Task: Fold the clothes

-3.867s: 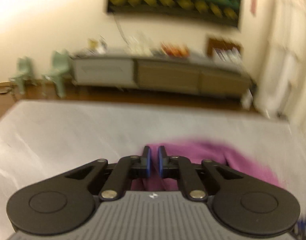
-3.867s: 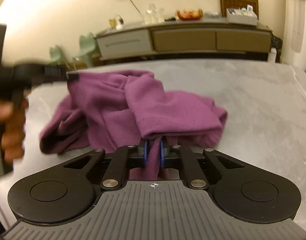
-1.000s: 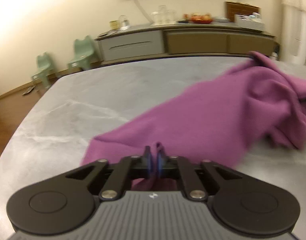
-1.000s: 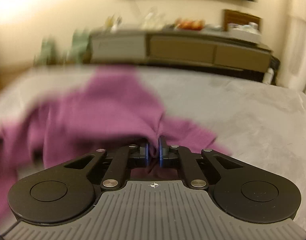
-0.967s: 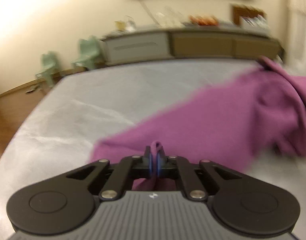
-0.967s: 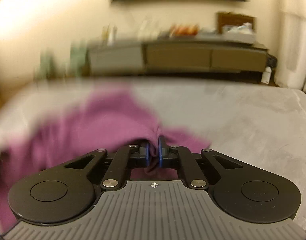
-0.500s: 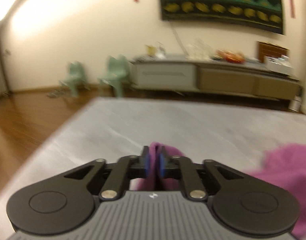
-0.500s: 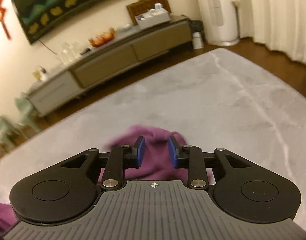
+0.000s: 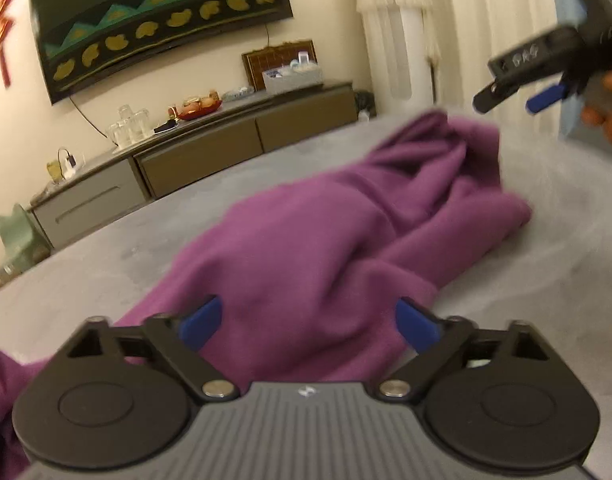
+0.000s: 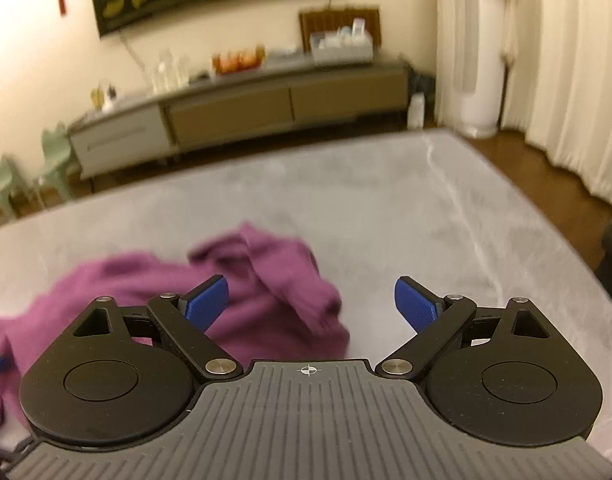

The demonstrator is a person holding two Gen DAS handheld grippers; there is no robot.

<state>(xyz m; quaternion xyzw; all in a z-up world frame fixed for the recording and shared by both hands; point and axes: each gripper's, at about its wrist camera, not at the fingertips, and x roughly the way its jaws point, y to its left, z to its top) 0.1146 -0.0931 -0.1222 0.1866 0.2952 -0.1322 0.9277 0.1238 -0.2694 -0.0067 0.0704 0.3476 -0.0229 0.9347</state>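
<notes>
The crumpled purple fleece garment point(image 9: 317, 248) lies on the grey marble-patterned table point(image 10: 405, 208). The left claw point(image 9: 309, 320) is wide open above it, holding nothing. Only the left view shows the right claw point(image 9: 517, 98) from outside, raised beyond the cloth; its own view shows this claw point(image 10: 311, 300) wide open and empty.

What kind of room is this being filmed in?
Most likely a home living room: a long low sideboard stands along the wall under a wall-hung picture, with cream curtains and small green children's chairs.
</notes>
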